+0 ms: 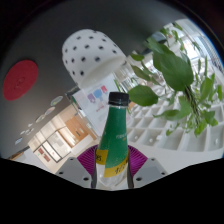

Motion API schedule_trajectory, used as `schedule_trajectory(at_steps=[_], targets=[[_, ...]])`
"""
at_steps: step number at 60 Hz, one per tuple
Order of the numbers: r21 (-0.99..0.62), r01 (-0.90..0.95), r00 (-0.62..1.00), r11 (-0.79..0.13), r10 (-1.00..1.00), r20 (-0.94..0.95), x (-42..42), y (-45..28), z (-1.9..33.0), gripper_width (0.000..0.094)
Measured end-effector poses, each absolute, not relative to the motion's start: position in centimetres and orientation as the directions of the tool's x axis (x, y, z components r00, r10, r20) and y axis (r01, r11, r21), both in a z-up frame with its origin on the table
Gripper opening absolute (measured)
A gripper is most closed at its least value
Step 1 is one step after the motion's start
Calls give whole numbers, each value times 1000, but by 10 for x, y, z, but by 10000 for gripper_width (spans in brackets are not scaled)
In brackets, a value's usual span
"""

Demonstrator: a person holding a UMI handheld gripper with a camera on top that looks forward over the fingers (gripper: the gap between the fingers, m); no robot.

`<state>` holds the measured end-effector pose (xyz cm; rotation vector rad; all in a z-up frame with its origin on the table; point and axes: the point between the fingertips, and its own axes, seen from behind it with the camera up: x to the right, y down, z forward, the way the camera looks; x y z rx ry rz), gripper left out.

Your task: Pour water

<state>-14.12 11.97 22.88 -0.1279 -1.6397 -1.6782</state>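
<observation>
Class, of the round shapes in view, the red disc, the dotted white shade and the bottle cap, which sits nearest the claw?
The dark bottle cap, atop the green bottle between the claw's fingers.

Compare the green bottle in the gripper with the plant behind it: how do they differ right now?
The bottle stands upright between the fingers, gripped; the plant hangs free beyond them, untouched. The bottle is one smooth capped cylinder with a label; the plant spreads many leaves on thin stems. Both are green.
</observation>
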Motion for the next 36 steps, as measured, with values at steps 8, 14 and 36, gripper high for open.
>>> schedule_trajectory(at_steps=[8, 14, 36], targets=[[807, 573, -699, 144, -427, 573, -144, 122, 215, 422], [718, 676, -591, 166, -459, 663, -140, 113, 251, 418], [-734, 568, 808, 372, -79, 584, -108, 57, 408, 418]])
